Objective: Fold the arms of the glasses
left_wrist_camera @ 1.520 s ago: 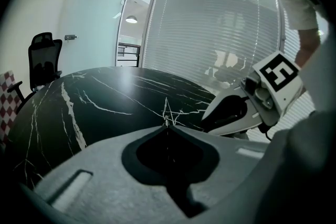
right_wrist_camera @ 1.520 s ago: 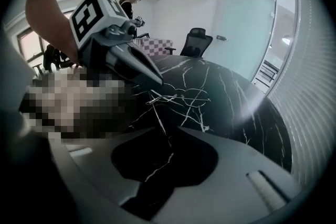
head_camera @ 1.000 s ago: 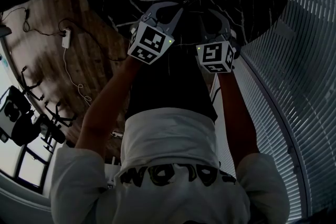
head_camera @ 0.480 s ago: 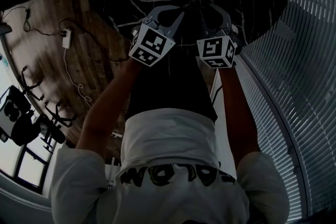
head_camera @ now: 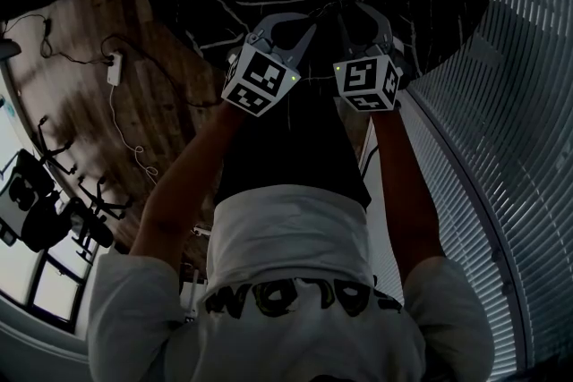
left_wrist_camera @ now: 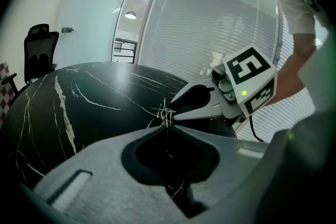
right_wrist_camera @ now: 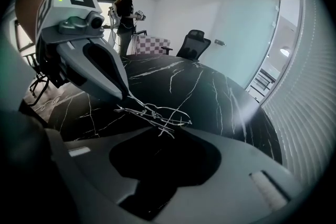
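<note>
- The left gripper (left_wrist_camera: 166,126) has its jaw tips pinched together on a thin wire of the glasses (left_wrist_camera: 165,112). In the right gripper view we see that pinch at one outer end of the frame.
- The right gripper (right_wrist_camera: 168,131) has its jaws a narrow gap apart and is not clamped. A strand of the glasses runs into that gap, and we cannot tell whether the pads touch it.
- The glasses are a slim wire frame, directly ahead of both sets of tips and bridging the short space between them.
- They sit low over the black marble table (right_wrist_camera: 210,92). We cannot tell whether they rest on it or hang just above it.
- The two grippers angle toward each other and downward, with their tips close together and their marker cubes toward the holder.
- We cannot make out how far the arms are folded, because the wires overlap in a thin tangle.
- Past the right gripper's tips, across the table, stands a black office chair (right_wrist_camera: 191,42). A person (right_wrist_camera: 126,13) stands farther off, above the left gripper in that view.
- In the head view, slatted blinds (head_camera: 519,103) run along the right gripper's outer side.
- On the left gripper's outer side we see wooden floor (head_camera: 81,112) with a white adapter (head_camera: 113,67) lying on it.
- Behind both grippers, toward the holder, are two bare forearms and a white shirt (head_camera: 295,246).
</note>
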A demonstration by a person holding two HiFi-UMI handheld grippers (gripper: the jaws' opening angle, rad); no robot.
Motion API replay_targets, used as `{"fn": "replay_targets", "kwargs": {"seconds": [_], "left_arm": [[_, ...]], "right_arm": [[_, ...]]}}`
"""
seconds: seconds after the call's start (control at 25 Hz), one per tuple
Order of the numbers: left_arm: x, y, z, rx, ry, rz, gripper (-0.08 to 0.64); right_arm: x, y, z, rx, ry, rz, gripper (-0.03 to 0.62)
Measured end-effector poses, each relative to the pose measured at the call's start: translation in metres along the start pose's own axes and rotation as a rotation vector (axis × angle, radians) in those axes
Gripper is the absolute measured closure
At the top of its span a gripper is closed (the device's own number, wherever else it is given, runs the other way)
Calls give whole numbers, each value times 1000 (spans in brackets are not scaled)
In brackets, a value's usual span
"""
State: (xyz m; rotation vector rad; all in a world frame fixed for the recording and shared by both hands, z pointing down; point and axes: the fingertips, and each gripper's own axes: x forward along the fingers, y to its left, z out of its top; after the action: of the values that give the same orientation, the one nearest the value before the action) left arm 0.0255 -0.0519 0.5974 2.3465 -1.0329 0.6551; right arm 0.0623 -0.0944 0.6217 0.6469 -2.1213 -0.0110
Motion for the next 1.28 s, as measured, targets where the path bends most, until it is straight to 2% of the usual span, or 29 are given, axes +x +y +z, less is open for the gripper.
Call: {"fn": "replay_targets", "kwargs": {"seconds": [0.28, 0.8, 1.28], "left_arm": [[3, -1, 1, 7, 1, -20, 489], [4, 6, -4, -7, 5, 2, 472], [-18, 29, 4, -20, -12, 112, 469]], "right_arm": [[-6, 3, -10, 19, 16, 4, 489], [-17, 1, -18, 71, 12, -1, 489], [-49, -6, 0, 137, -34, -13, 489]]}}
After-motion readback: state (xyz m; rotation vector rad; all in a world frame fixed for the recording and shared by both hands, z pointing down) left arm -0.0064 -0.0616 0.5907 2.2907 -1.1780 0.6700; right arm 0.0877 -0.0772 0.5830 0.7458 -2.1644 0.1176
